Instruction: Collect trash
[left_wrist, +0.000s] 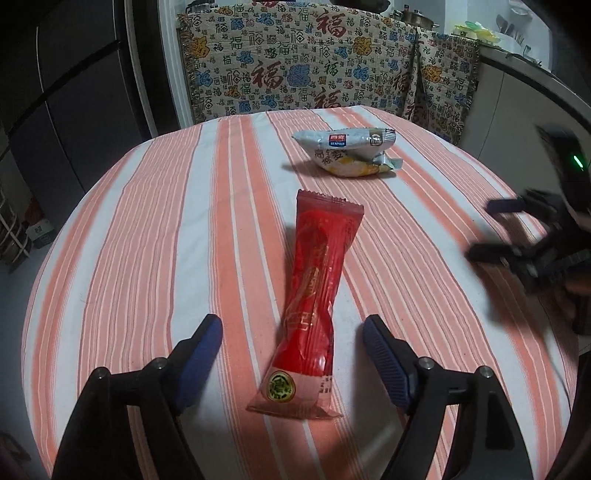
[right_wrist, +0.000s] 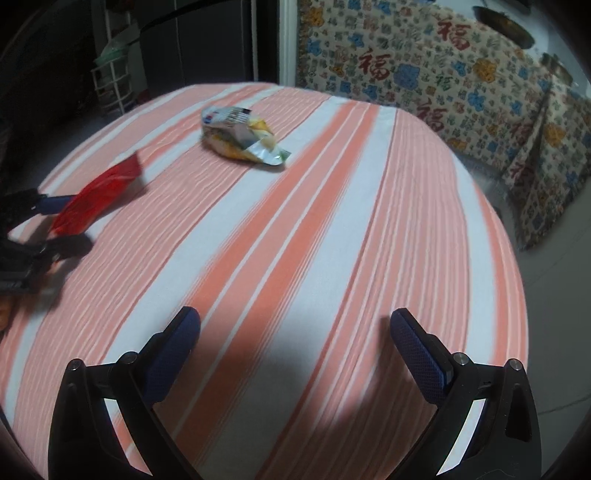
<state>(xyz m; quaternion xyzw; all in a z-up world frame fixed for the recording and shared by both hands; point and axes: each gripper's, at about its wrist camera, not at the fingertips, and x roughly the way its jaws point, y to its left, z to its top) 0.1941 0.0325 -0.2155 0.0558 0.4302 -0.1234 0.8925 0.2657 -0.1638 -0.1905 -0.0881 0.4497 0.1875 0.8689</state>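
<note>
I take the long wrapper (left_wrist: 312, 310) as my mark, lying on the table (left_wrist: 147, 221). Its near end sits between my left gripper's (left_wrist: 291, 332) spread fingers, untouched. Beyond its far end, well apart, lies the crumpled packet (left_wrist: 347, 151). To its right hovers my right gripper (right_wrist: 295, 328). Behind the table hangs a draped cloth (left_wrist: 295, 59).

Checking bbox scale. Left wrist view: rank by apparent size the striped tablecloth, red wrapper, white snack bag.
1. striped tablecloth, fills most of the frame.
2. red wrapper, lying between the open left gripper pads.
3. white snack bag, though it lies farther away, so its true size against the wrapper is unsure.
</note>
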